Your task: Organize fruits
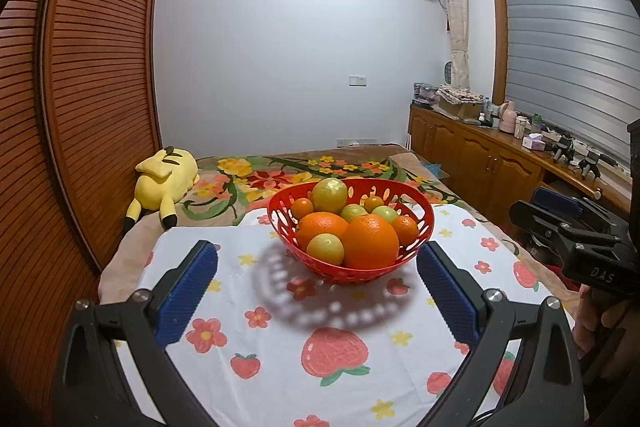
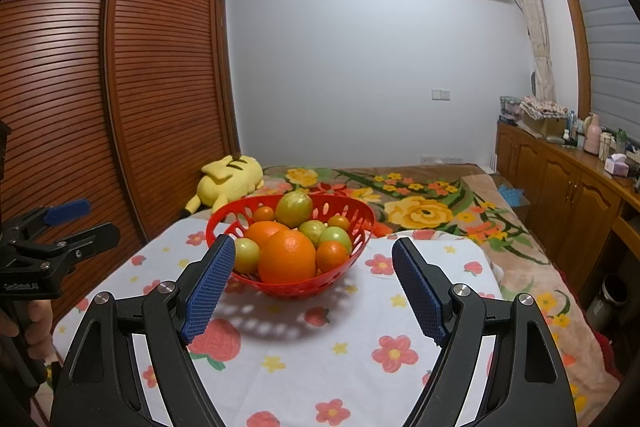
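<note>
A red perforated basket (image 1: 422,227) (image 2: 360,223) stands on a white cloth with strawberry and flower prints. It holds several fruits: two large oranges (image 1: 370,241) (image 2: 286,257), small oranges and yellow-green citrus (image 1: 329,195) (image 2: 294,207). My left gripper (image 1: 318,257) hangs open just in front of the basket, nothing between its blue pads. My right gripper (image 2: 314,253) is open too, with the basket's near side seen between its fingers (image 2: 212,283). Each gripper shows at the edge of the other's view: the right gripper (image 1: 560,223), and the left gripper (image 2: 64,223).
A yellow plush toy (image 1: 164,183) (image 2: 228,181) lies on the floral blanket behind the cloth, by the slatted wooden wardrobe (image 1: 88,67). A wooden cabinet (image 1: 480,155) with bottles and boxes runs along the right wall. A dark bin (image 2: 610,293) stands on the floor at right.
</note>
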### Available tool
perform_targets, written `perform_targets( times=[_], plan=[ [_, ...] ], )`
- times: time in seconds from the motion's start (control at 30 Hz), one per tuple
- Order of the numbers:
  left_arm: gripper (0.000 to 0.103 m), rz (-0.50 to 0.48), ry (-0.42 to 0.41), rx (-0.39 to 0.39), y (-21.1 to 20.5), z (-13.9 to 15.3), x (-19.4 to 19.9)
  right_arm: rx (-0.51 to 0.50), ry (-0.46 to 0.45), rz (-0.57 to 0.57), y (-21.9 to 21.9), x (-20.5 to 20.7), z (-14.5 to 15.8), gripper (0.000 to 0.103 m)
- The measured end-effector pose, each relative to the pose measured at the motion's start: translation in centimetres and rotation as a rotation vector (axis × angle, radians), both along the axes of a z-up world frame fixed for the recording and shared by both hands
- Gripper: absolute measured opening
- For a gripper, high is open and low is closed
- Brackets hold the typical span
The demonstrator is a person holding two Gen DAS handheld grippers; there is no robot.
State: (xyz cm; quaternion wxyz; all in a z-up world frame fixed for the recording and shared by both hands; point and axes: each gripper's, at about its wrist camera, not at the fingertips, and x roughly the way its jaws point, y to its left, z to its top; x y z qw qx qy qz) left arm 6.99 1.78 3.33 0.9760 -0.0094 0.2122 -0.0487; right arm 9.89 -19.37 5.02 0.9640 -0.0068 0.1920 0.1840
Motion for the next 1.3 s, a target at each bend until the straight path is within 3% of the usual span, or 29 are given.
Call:
perform_targets(
  times=[1.3],
  plan=[
    [0.101, -0.002, -0.007, -0.005, 0.26, -0.06, -0.58, -0.001, -0.002, 0.001, 0.09, -0.21, -0.11, 0.083]
  ],
)
